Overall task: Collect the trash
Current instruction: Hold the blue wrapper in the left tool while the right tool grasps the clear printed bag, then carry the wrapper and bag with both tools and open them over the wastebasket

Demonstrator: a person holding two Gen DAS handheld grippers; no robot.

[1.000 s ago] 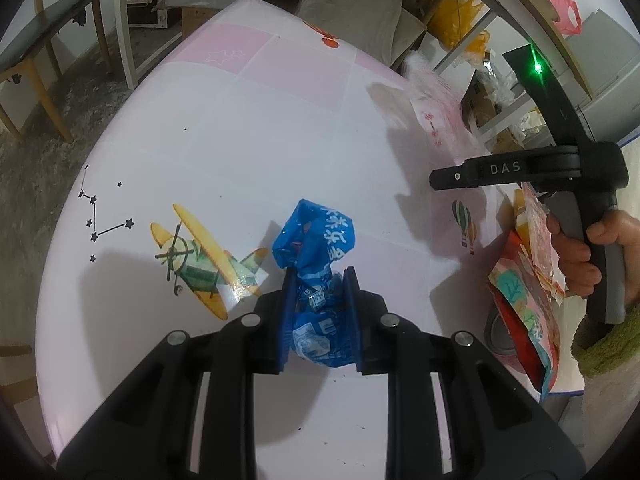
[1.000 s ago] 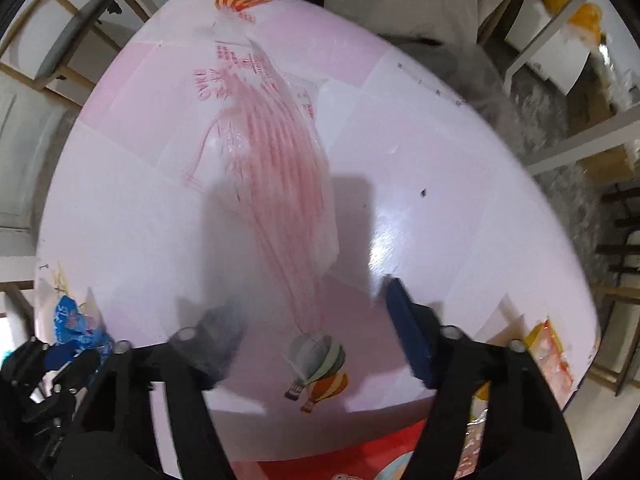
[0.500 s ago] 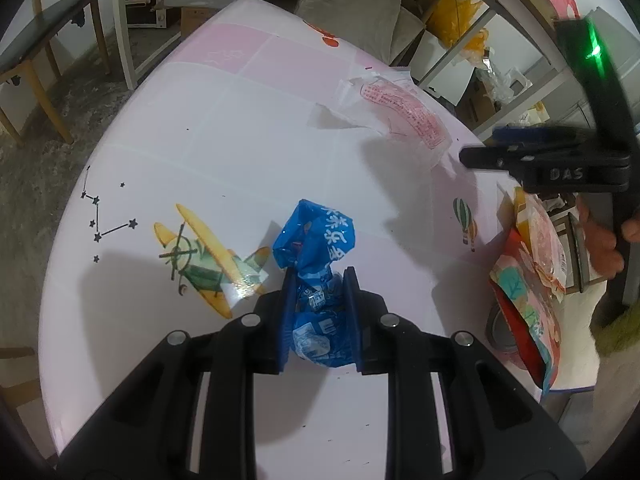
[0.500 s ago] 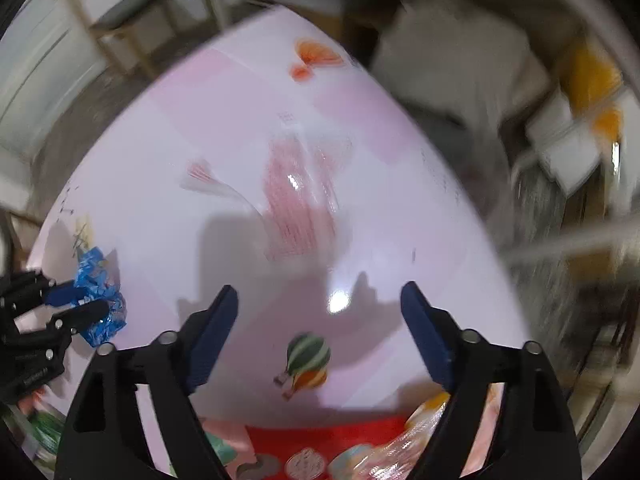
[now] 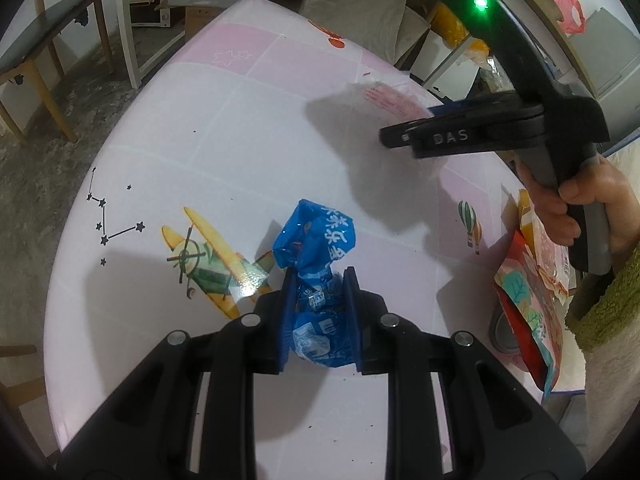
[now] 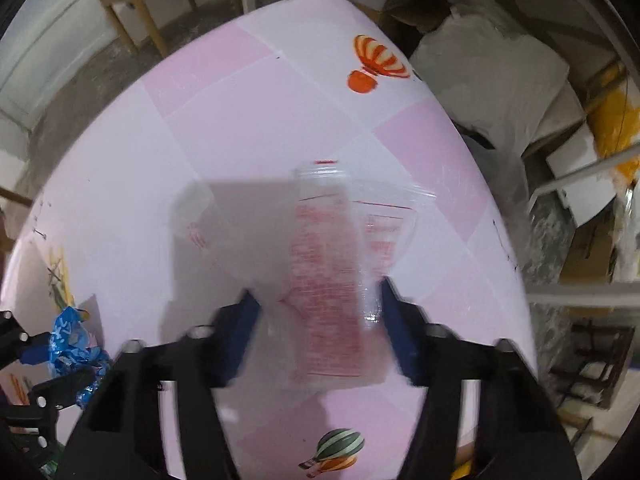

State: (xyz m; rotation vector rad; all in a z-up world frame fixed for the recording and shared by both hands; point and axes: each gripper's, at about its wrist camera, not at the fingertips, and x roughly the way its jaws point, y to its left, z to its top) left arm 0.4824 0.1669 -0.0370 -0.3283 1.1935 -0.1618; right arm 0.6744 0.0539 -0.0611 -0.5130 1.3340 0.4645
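Left tool (image 5: 318,300) pinching crumpled blue wrapper (image 5: 316,264) at near edge of counter (image 5: 240,128), held low so it's secured. Right tool (image 6: 320,304) spread wide, fingers straddling clear red-printed plastic bag (image 6: 332,264) lying flat mid-counter, far right of wrapper; lined up to close on it, likely next

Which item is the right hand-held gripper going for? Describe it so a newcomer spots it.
On the pink-and-white table, look below the printed orange balloon. The clear plastic wrapper with red print lies flat there, between the open fingers of the right hand-held gripper. Unlike the crumpled blue wrapper clamped in the left hand-held gripper, it is see-through.
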